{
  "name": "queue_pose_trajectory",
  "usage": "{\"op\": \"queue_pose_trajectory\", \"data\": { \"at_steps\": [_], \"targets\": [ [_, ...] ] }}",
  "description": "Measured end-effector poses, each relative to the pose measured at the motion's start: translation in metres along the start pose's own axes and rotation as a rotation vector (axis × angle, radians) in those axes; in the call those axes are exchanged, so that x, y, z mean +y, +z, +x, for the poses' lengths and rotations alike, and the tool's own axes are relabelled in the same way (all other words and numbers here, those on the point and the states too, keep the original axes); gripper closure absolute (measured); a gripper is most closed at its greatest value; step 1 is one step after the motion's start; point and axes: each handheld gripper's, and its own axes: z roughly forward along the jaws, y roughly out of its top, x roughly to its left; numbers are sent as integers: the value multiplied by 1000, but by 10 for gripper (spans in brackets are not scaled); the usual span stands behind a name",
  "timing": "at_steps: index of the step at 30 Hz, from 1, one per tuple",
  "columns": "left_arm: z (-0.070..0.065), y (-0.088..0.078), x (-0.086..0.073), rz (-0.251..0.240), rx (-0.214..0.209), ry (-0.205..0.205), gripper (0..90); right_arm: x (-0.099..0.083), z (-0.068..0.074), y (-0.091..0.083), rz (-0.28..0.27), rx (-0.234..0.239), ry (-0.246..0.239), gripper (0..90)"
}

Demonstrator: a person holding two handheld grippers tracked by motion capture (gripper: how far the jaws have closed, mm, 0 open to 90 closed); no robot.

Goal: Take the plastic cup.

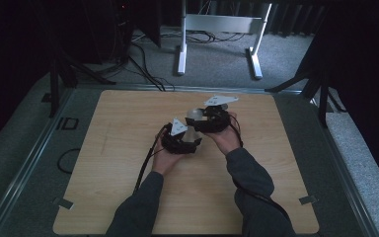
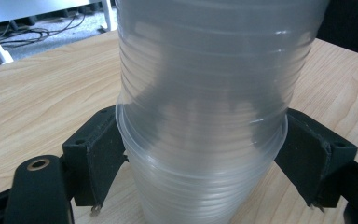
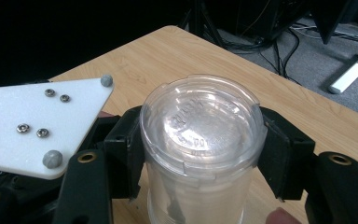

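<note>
A stack of clear plastic cups (image 1: pixel 193 131) is held above the middle of the wooden table (image 1: pixel 128 163), between both grippers. In the left gripper view the ribbed cup stack (image 2: pixel 205 93) stands between the black jaws, and my left gripper (image 2: pixel 203 154) has both pads against a cup rim. In the right gripper view my right gripper (image 3: pixel 203 149) is shut on the closed bottom end of the cup stack (image 3: pixel 200 121). Seen from above, the left gripper (image 1: pixel 190 140) and the right gripper (image 1: pixel 202 123) sit close together, each in one hand.
The left gripper's white three-cornered plate (image 3: pixel 37 121) lies just beside the right jaws. Cables (image 1: pixel 145 163) trail along the forearms toward the near edge. A white frame (image 1: pixel 217 29) and floor cables stand beyond the table's far edge.
</note>
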Motion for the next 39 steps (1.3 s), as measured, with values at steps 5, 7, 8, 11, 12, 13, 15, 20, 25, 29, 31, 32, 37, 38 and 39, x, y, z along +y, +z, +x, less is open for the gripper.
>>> {"op": "queue_pose_trajectory", "data": {
  "at_steps": [5, 7, 8, 11, 12, 13, 15, 20, 25, 29, 31, 32, 37, 38, 39],
  "targets": [
    [0, 0, 0, 3, 3, 7, 201, 1, 0, -1, -12, 1, 5, 392],
    [0, 0, 0, 3, 3, 6, 201, 3, 0, -2, -17, 2, 7, 393],
    [0, 0, 0, 3, 2, 5, 202, 3, 0, -1, -12, 2, 2, 394],
    [0, 0, 0, 5, 2, 6, 202, 4, 0, -2, -17, 2, 2, 396],
    [0, 0, 0, 5, 2, 6, 202, 4, 0, -2, -17, 2, 2, 396],
    [0, 0, -1, 6, 2, 6, 202, 6, 1, -3, -19, 1, -4, 397],
    [0, 0, -1, 6, 1, 4, 202, 7, 1, -4, -17, 1, -7, 397],
    [0, 0, -1, 6, -2, -2, 201, 11, 1, -4, -6, -3, -16, 400],
    [0, -1, 0, 5, -5, -7, 201, 13, 2, -5, 0, -10, -18, 401],
    [0, -2, 0, 5, -4, -5, 201, 16, 4, -6, -4, -10, -20, 404],
    [0, -2, 0, 10, -3, -4, 201, 17, 4, -8, -14, -8, -20, 407],
    [1, -1, 0, 11, -3, -3, 201, 19, 4, -9, -22, -5, -18, 408],
    [0, -2, 0, 11, -5, -8, 200, 26, 6, -14, -30, -4, -33, 408],
    [0, -2, 0, 9, -5, -10, 200, 26, 6, -14, -30, -4, -33, 408],
    [1, -2, 0, 9, -6, -11, 200, 27, 7, -15, -32, -4, -35, 408]
  ]
}}
